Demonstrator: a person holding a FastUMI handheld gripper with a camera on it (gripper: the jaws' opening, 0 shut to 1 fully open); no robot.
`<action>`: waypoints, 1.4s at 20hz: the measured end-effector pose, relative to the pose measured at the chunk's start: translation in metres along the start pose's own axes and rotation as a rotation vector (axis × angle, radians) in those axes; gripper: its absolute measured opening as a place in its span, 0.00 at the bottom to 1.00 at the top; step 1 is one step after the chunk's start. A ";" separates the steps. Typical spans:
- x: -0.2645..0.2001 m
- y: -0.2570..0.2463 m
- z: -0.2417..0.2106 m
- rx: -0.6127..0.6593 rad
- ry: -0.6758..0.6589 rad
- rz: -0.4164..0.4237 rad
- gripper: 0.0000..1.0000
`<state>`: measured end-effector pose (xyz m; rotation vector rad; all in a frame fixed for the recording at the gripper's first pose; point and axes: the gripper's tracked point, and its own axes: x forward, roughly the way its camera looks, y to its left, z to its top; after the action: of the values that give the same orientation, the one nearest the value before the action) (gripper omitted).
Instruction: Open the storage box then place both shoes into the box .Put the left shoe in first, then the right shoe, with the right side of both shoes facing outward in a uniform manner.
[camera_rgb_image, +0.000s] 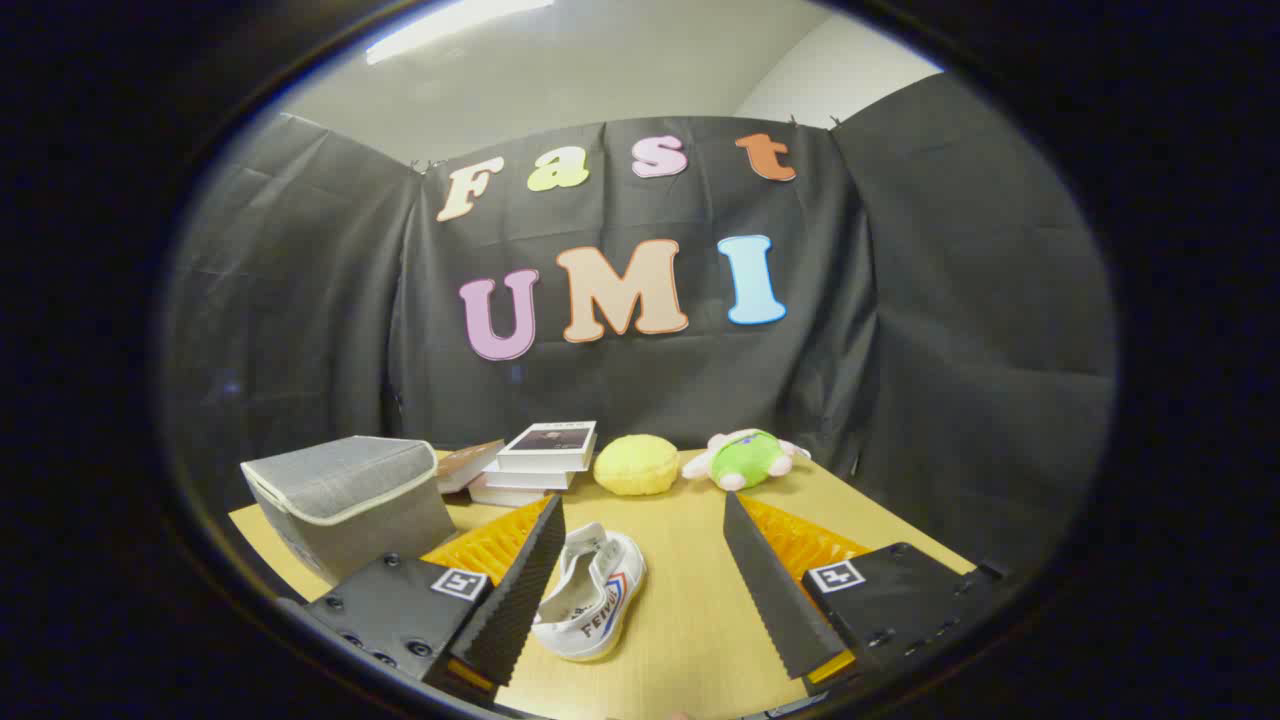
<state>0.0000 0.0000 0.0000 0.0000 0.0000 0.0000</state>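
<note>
Inspector: In the gripper view, the gripper (640, 560) is holding its fingers wide apart, gripping nothing; a shoe (590, 595) is lying between them, beside one finger.

Clerk: The box (345, 500)?

Inspector: Sitting closed, beyond the fingers, likely awaiting opening first.

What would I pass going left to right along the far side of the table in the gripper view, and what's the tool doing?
Grey storage box → stack of books → yellow plush → green plush toy. The tool is open and holds nothing, with a white shoe on the table between its fingers, nearer the left one.
</note>
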 end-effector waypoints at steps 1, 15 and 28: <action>0.000 0.000 0.001 0.000 0.001 -0.001 0.98; -0.005 0.002 0.004 0.022 -0.001 0.013 0.98; 0.002 0.011 -0.006 0.111 0.000 0.054 0.98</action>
<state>0.0020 0.0107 -0.0058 0.1107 -0.0001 0.0544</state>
